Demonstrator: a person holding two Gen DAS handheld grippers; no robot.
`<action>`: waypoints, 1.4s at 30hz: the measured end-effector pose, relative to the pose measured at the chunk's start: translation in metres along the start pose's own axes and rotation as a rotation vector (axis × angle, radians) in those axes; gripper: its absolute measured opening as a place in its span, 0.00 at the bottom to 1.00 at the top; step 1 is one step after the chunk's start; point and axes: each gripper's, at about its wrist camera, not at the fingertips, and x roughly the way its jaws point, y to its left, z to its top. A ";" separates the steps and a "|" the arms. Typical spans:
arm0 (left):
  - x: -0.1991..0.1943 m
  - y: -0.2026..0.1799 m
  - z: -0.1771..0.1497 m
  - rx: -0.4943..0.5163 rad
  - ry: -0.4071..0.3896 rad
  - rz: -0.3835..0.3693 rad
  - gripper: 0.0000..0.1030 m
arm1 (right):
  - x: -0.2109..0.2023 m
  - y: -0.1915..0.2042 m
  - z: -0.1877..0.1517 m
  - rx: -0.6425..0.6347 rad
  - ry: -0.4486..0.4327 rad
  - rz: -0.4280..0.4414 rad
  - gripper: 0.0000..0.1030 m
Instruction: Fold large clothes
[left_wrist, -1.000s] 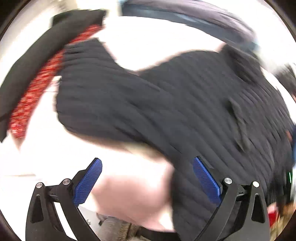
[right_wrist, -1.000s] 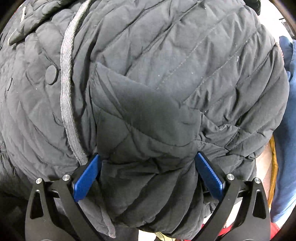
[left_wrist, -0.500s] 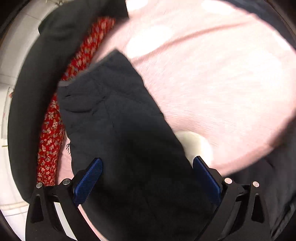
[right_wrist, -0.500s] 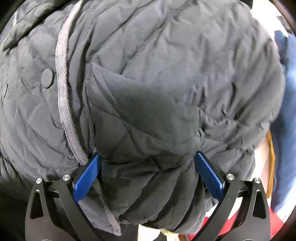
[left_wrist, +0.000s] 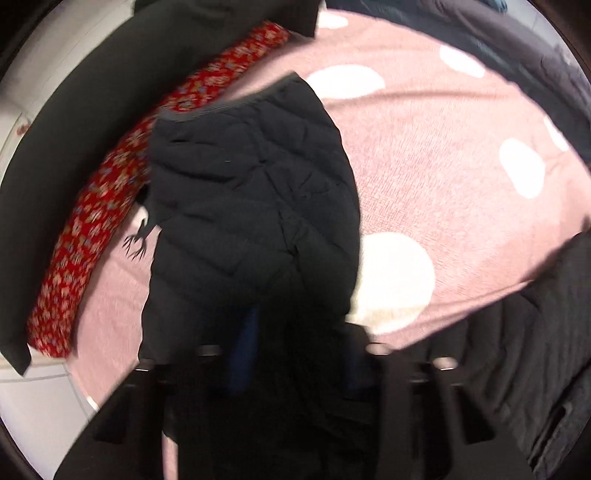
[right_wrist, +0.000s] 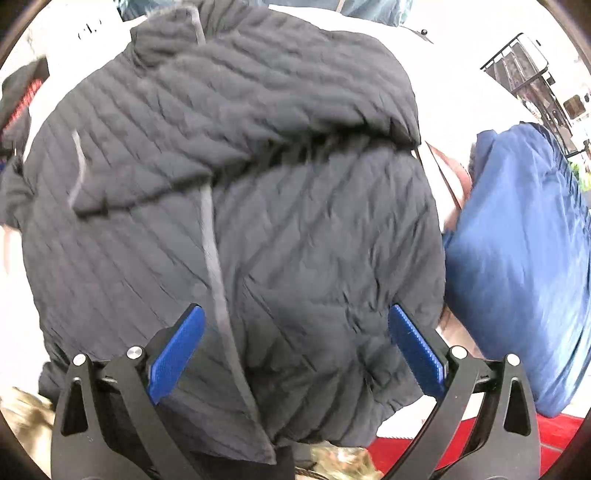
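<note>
A black quilted jacket (right_wrist: 258, 184) lies spread out below my right gripper (right_wrist: 295, 350), which hangs above it with its blue pads wide apart and nothing between them. In the left wrist view one sleeve (left_wrist: 251, 184) of the jacket stretches across a pink spread with white dots (left_wrist: 443, 166), cuff at the far end. My left gripper (left_wrist: 295, 354) points down at the near part of that sleeve. Its jaws are closing, blurred by motion, with the dark fabric bunched between the blue pads (left_wrist: 242, 354).
A red floral cloth (left_wrist: 110, 203) and a black garment (left_wrist: 74, 129) lie along the left of the spread. A blue jacket (right_wrist: 517, 258) lies right of the black one. A dark wire rack (right_wrist: 524, 70) stands far right, and red fabric (right_wrist: 406, 450) shows near the bottom.
My left gripper swept over to the sleeve, dropped onto it and drew its jaws in around the fabric. My right gripper lifted off the jacket, so more of it shows.
</note>
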 end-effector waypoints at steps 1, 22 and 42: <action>-0.004 0.002 -0.003 -0.010 -0.005 -0.010 0.15 | -0.003 0.002 0.006 0.001 -0.005 0.012 0.95; -0.203 -0.287 -0.131 0.584 -0.288 -0.498 0.10 | -0.008 -0.039 0.016 0.195 -0.064 0.137 0.95; -0.152 -0.317 -0.245 0.871 -0.138 -0.425 0.94 | -0.004 -0.067 0.017 0.266 -0.068 0.196 0.95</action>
